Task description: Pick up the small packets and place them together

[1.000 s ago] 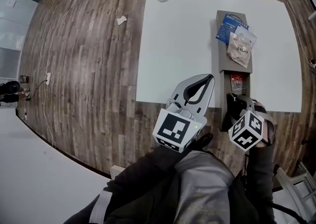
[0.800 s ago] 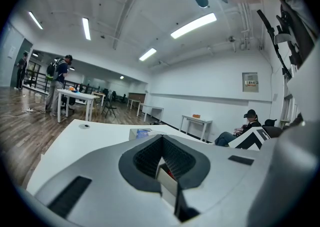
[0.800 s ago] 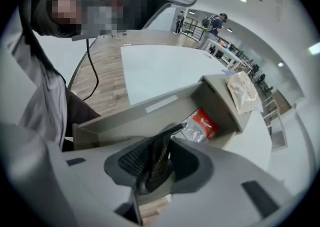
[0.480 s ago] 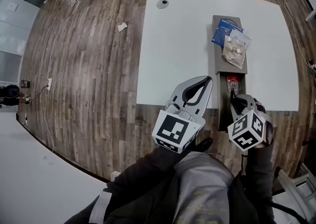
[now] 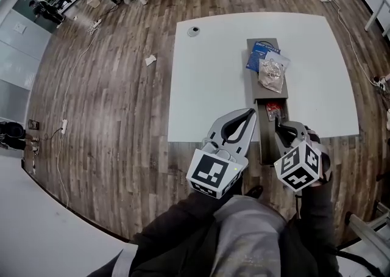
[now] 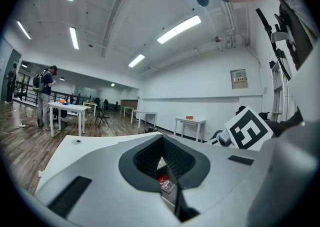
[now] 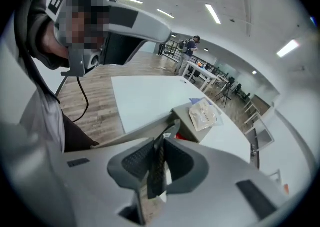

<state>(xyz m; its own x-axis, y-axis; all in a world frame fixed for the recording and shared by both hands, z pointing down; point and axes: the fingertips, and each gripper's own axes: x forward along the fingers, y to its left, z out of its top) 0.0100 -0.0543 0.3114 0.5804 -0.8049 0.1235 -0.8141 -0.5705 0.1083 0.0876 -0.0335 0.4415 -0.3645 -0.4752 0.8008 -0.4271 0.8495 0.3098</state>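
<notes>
A long grey box (image 5: 258, 90) lies on the white table (image 5: 207, 86), with its drawer (image 5: 265, 143) pulled toward me. On the box top rest a blue packet (image 5: 259, 55) and a clear packet (image 5: 272, 73). A red packet (image 5: 272, 110) lies in the drawer, and shows between the left jaws as the red packet (image 6: 164, 182). My right gripper (image 5: 278, 124) hangs over the drawer; its jaws have just been closing and stand shut on a thin dark packet (image 7: 155, 171). My left gripper (image 5: 248, 115) hovers beside the drawer, shut and holding nothing.
A small round fitting (image 5: 194, 31) sits near the table's far left corner. A paper scrap (image 5: 149, 59) and cables lie on the wood floor to the left. More tables stand farther off, and a person (image 6: 45, 96) stands by one.
The right gripper has closed on the dark packet in the drawer and lifted it. The left gripper has risen a little too.
</notes>
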